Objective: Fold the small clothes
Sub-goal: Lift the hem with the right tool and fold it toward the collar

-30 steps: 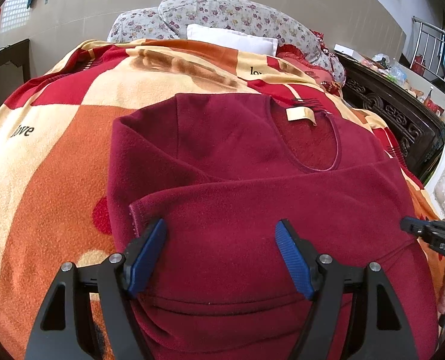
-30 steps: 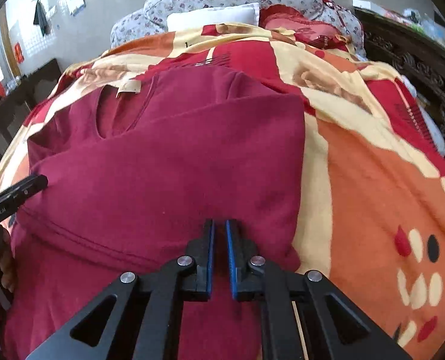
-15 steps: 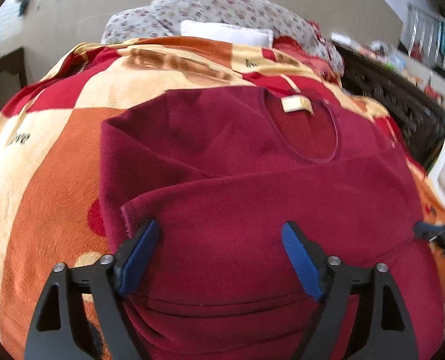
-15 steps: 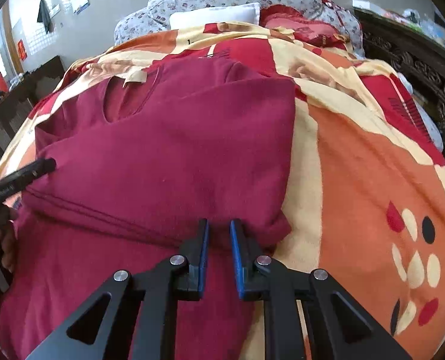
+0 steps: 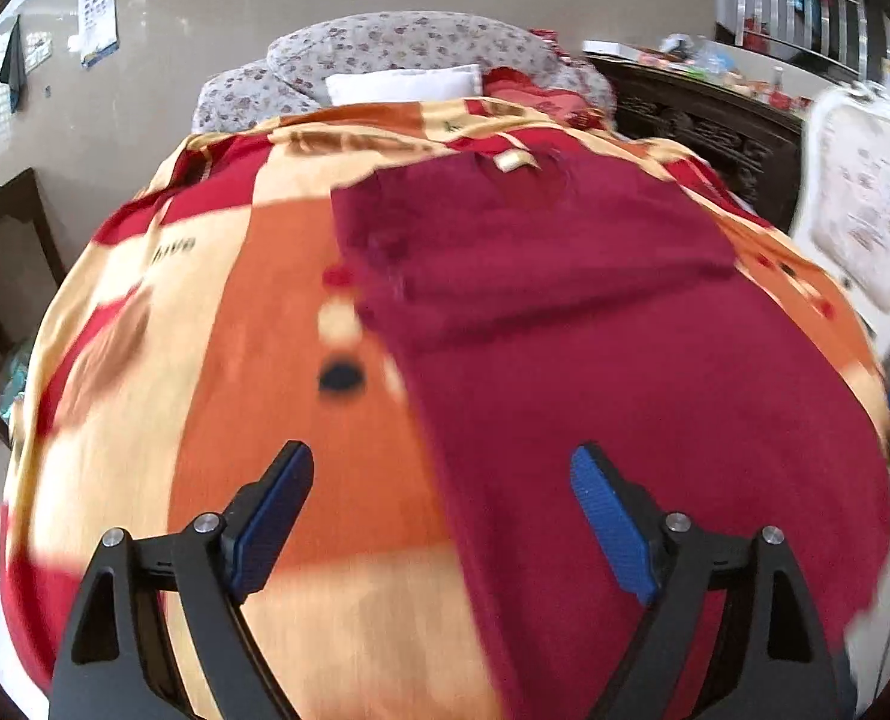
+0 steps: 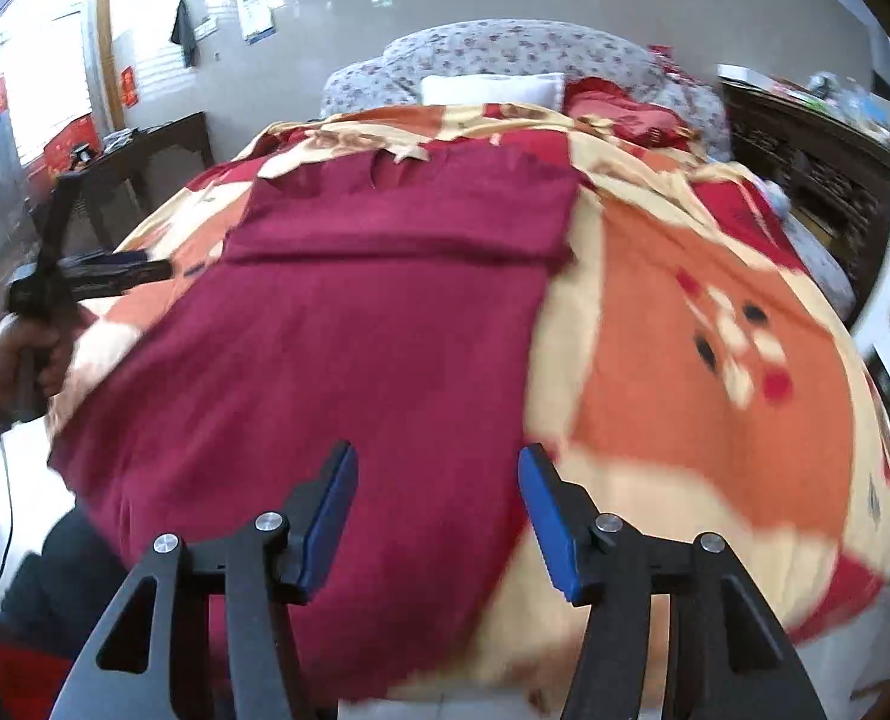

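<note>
Lying folded on the plush blanket (image 5: 217, 360), fleecy maroon top (image 5: 625, 372); left gripper (image 5: 442, 516) and right gripper (image 6: 438, 513) wide apart, empty.

We note the right gripper (image 6: 438, 510) held with its jaws spread wide and empty above the near edge of the maroon top (image 6: 349, 324). The top lies on the patterned blanket (image 6: 703, 360), sleeves folded across. The left gripper (image 6: 94, 273) hovers beside it.
</note>
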`<state>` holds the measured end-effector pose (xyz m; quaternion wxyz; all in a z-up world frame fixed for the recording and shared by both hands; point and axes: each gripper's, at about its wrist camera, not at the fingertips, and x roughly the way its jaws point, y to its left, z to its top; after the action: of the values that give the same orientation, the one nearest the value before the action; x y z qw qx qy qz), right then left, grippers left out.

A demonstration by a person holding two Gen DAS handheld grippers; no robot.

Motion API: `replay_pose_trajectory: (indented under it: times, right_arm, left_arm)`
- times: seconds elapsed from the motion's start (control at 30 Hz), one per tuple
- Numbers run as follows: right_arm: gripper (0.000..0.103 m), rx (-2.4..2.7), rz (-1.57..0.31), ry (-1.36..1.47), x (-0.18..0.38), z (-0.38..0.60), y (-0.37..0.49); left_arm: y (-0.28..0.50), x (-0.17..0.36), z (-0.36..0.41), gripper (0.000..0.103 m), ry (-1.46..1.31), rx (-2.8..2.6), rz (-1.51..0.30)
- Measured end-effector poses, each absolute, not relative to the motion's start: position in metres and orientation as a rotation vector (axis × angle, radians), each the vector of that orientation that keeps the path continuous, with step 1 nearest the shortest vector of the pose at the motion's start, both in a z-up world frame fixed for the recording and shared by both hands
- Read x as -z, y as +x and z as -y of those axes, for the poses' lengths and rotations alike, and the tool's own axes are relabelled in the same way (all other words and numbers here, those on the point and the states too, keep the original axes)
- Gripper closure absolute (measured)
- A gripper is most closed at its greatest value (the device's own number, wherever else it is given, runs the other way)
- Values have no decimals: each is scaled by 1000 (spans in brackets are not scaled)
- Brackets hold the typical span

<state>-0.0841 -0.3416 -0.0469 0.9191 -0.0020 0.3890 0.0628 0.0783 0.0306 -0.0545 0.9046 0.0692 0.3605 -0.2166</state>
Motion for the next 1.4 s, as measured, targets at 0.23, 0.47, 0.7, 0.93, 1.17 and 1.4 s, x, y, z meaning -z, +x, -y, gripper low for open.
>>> replay_pose_trajectory:
  times: [0.23, 0.47, 0.7, 0.93, 1.17, 1.4]
  right_arm:
    - [43, -175, -839, 30, 77, 339, -138]
    - [46, -229, -877, 244, 118, 350, -125]
    - [81, -306, -862, 210, 119, 330, -132]
    - [85, -336, -799, 287, 112, 342, -140]
    - [84, -325, -800, 308, 113, 342, -140]
    - [75, -316, -776, 323, 106, 350, -151]
  left_arm:
    - [-14, 82, -59, 16, 140, 534, -792]
    - [-36, 97, -73, 16, 2, 538, -797]
    - [-46, 99, -61, 16, -28, 607, -805]
    - [-43, 97, -63, 35, -169, 688, -855]
    - [-33, 103, -66, 43, -363, 740, -925]
    - [-22, 114, -77, 91, -464, 670, -1008]
